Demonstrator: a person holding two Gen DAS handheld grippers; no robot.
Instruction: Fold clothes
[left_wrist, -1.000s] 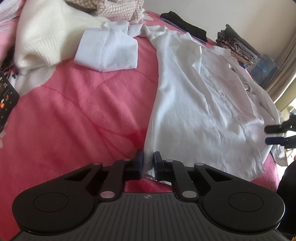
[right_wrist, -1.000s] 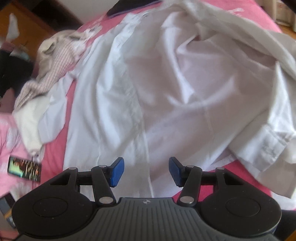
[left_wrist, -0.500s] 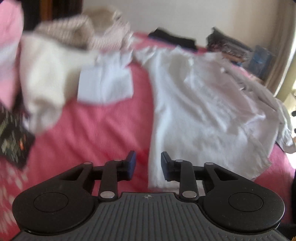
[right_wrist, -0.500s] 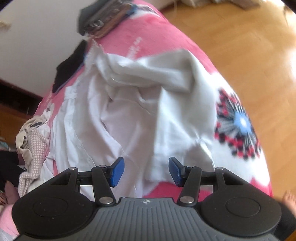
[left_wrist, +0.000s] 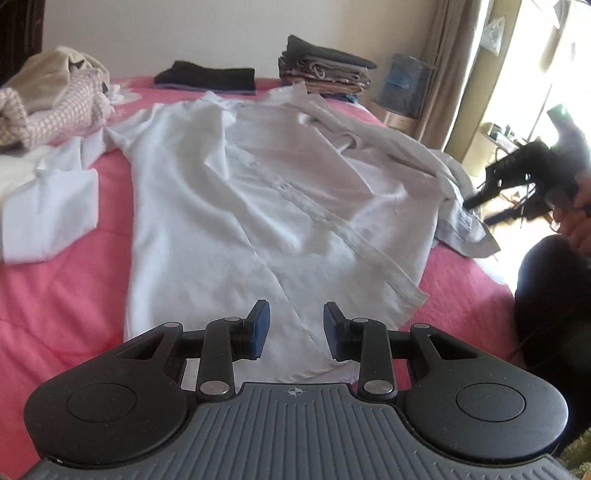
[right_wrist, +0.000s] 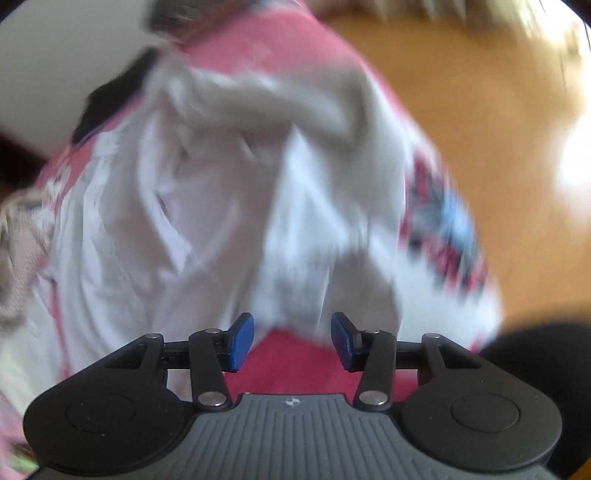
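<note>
The left gripper (left_wrist: 295, 328) was pinched on the bottom edge of the white shirt (left_wrist: 258, 206) a second ago, and now it has let go and lifted back, with nothing between its pads. The right gripper (right_wrist: 291, 339) has swung from over the shirt's middle to the sleeve (right_wrist: 295, 206) by the bed's edge (right_wrist: 443, 229), and its jaws are closing on nothing.

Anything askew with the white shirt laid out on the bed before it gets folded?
Yes. The white shirt lies mostly flat, but its far sleeve is bunched and twisted along the bed's window-side edge, the cuff crumpled. Nothing looks spilled or damaged.
</note>
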